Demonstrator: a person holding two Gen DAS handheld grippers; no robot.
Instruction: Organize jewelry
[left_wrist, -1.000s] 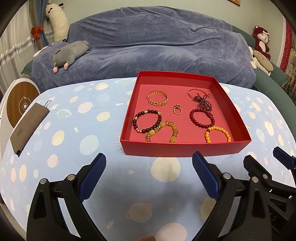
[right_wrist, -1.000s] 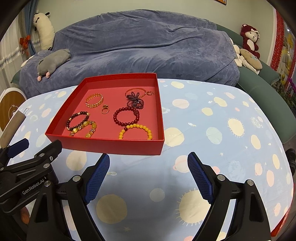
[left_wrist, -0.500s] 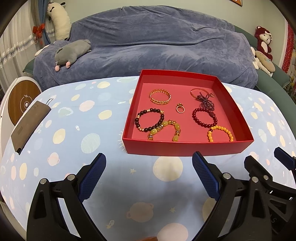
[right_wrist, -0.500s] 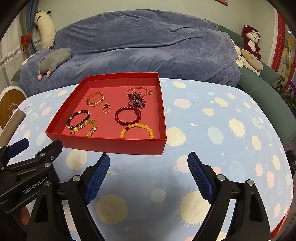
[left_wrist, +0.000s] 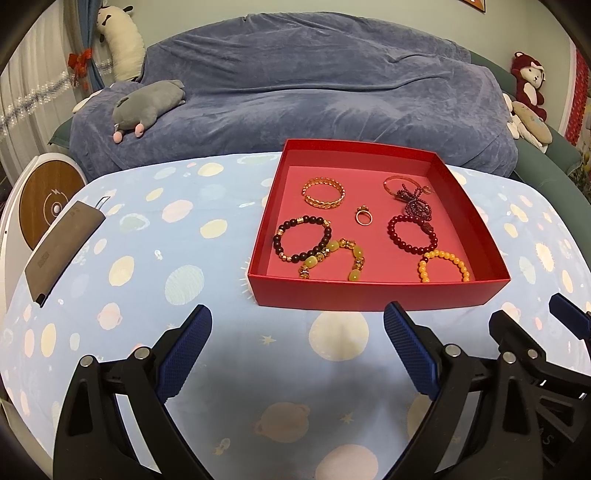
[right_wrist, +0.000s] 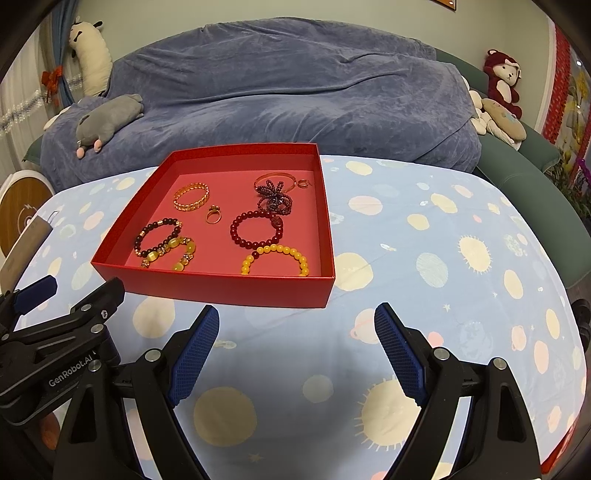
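Observation:
A red open box (left_wrist: 373, 294) (right_wrist: 229, 291) sits on the spotted blue tablecloth and holds several pieces. Inside are a gold chain bracelet (left_wrist: 324, 192), a gold ring (left_wrist: 364, 217), a dark bead bracelet (left_wrist: 301, 238), a yellow stone bracelet (left_wrist: 332, 258), a dark red bead bracelet (left_wrist: 412, 234), an orange bead bracelet (left_wrist: 443, 266) and a purple bead piece with a thin bangle (left_wrist: 410, 195). My left gripper (left_wrist: 297, 332) is open and empty, just in front of the box. My right gripper (right_wrist: 295, 332) is open and empty, in front of the box's right corner.
A grey flat pouch (left_wrist: 59, 251) lies at the table's left edge beside a round white and wood device (left_wrist: 44, 203). A blue-covered sofa (left_wrist: 314, 96) with plush toys stands behind the table. The right gripper's body shows in the left wrist view (left_wrist: 535, 354).
Both views have shifted slightly; the box sits a touch farther right and lower in the frames. Both grippers stay open and empty.

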